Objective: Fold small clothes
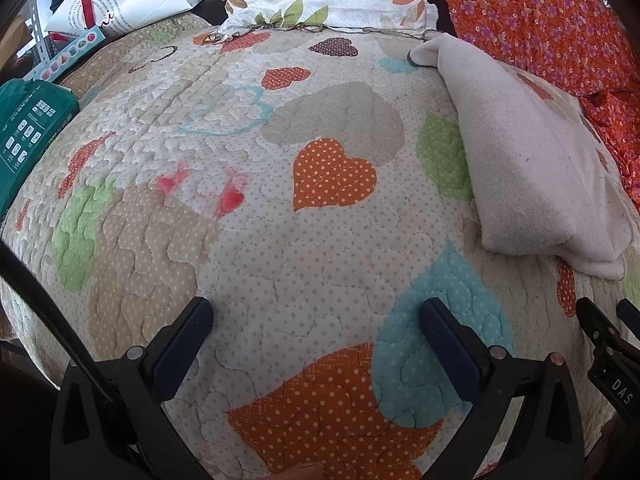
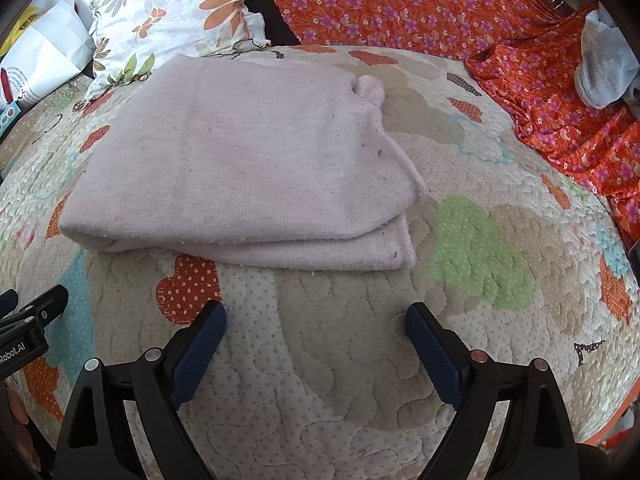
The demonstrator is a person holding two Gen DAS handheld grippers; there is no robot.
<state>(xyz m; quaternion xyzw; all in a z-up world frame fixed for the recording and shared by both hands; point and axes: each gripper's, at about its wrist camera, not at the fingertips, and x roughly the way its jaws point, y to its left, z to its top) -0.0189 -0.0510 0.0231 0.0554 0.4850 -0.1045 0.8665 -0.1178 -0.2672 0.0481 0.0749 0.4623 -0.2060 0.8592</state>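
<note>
The folded pale pink garment (image 2: 244, 168) sits on the quilted bed (image 2: 480, 320) straight ahead of the right gripper (image 2: 316, 340), way off to the side of the left gripper (image 1: 316, 328), both with fingers spread, holding nothing.

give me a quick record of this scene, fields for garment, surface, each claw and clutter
garment: pale pink cloth, folded in layers, lying flat
surface: heart-patterned quilt
left claw: open, empty, over bare quilt, cloth to its right
right claw: open, empty, just short of the cloth's near edge
clutter: floral pillow, orange flowered fabric, green box
</note>
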